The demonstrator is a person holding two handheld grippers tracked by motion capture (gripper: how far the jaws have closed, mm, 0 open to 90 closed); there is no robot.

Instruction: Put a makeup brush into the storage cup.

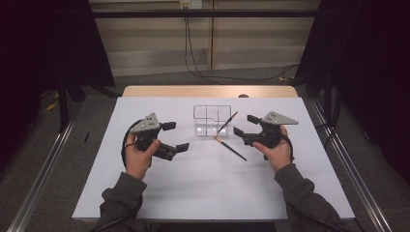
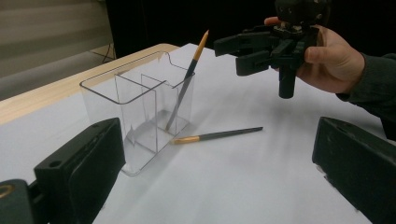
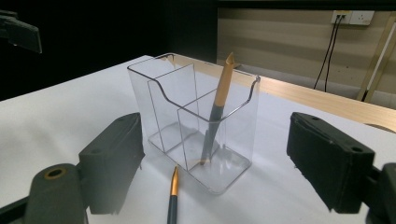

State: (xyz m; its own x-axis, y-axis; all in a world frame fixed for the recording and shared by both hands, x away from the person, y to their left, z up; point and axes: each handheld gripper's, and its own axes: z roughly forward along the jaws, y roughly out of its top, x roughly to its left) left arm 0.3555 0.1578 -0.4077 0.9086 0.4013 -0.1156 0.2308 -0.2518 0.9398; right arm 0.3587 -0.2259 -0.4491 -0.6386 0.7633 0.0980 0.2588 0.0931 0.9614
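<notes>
Item, white table: clear three-compartment holder at centre, one pencil leaning in its right compartment. Item, loose pencil: flat just in front of the holder. My right gripper and left gripper hover beside, fingers wide, empty; I'd pinch mid-shaft, tip upright, lower in.

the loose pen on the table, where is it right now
The loose pen lies flat on the white table just in front of the clear holder, near the right claw.
</notes>
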